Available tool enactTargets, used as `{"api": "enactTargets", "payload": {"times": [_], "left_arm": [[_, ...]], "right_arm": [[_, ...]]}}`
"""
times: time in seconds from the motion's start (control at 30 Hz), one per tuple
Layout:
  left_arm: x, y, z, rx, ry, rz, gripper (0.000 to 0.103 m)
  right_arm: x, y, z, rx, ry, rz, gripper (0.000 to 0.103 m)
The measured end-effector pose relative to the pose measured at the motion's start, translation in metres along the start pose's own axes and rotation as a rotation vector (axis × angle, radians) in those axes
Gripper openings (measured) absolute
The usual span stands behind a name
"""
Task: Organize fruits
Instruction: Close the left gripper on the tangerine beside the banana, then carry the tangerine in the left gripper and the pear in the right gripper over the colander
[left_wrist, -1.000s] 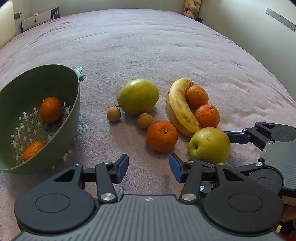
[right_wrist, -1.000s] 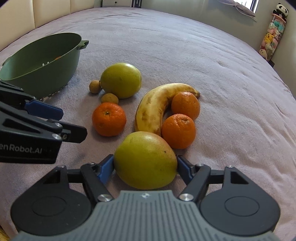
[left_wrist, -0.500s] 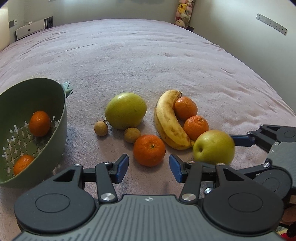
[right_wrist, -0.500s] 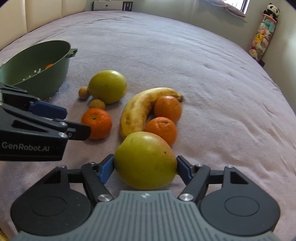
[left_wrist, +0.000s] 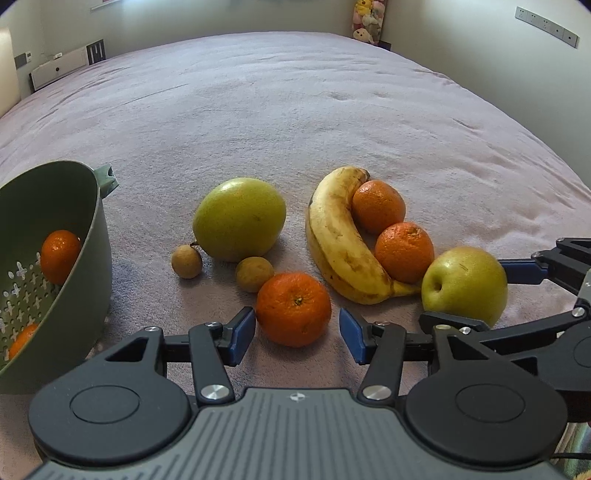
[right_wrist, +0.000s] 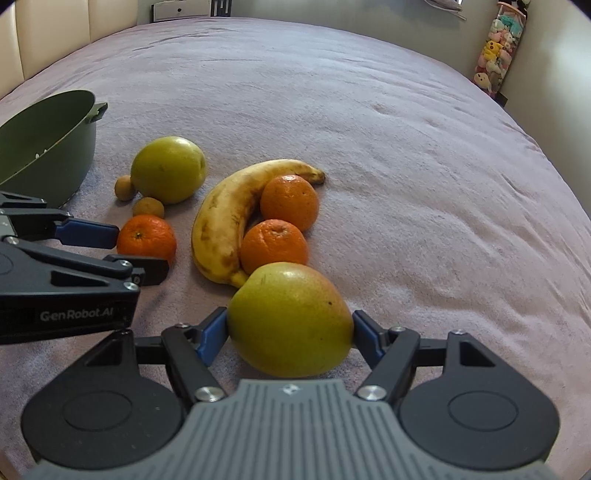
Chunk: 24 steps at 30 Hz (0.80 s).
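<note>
On the mauve bedspread, a loose orange (left_wrist: 293, 308) lies between the blue pads of my left gripper (left_wrist: 297, 332). Its jaws are opening and the pads stand clear of the peel on both sides. My right gripper (right_wrist: 290, 332) is shut on a yellow-green apple (right_wrist: 290, 317), held just this side of the banana (right_wrist: 225, 218). The same apple (left_wrist: 464, 284) shows at the right of the left wrist view. At far left stands a green colander (left_wrist: 98, 258) holding two oranges (left_wrist: 59, 254).
Two more oranges (left_wrist: 378, 206) (left_wrist: 404, 251) nestle in the banana's curve. A large green fruit (left_wrist: 240, 218) and two small brown fruits (left_wrist: 186, 261) (left_wrist: 255, 274) lie between the banana and the colander. Bedspread stretches beyond to the walls, with plush toys (right_wrist: 495, 48) in a corner.
My left gripper has come forward and right until the loose orange lies between its fingers. My right gripper has drawn the apple back and to the right of the banana.
</note>
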<state>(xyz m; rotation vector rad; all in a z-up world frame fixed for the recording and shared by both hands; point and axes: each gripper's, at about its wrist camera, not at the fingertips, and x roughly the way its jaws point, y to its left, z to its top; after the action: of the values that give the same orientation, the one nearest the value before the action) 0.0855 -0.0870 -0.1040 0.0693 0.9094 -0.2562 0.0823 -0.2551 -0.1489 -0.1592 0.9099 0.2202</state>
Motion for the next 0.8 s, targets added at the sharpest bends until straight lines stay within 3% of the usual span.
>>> {"api": "enactTargets", "payload": {"times": [0.23, 0.57, 0.8], "left_arm": [[0.004, -0.001, 0.002, 0.01, 0.004, 0.008, 0.052], [-0.018, 0.0, 0.009, 0.021, -0.017, 0.015, 0.05], [-0.041, 0.013, 0.017, -0.036, -0.039, 0.026, 0.05]], "right_arm": [[0.001, -0.001, 0.001, -0.002, 0.002, 0.0, 0.069], [-0.013, 0.004, 0.006, -0.002, -0.026, -0.009, 0.069], [-0.034, 0.019, 0.015, -0.047, -0.09, -0.001, 0.069]]}}
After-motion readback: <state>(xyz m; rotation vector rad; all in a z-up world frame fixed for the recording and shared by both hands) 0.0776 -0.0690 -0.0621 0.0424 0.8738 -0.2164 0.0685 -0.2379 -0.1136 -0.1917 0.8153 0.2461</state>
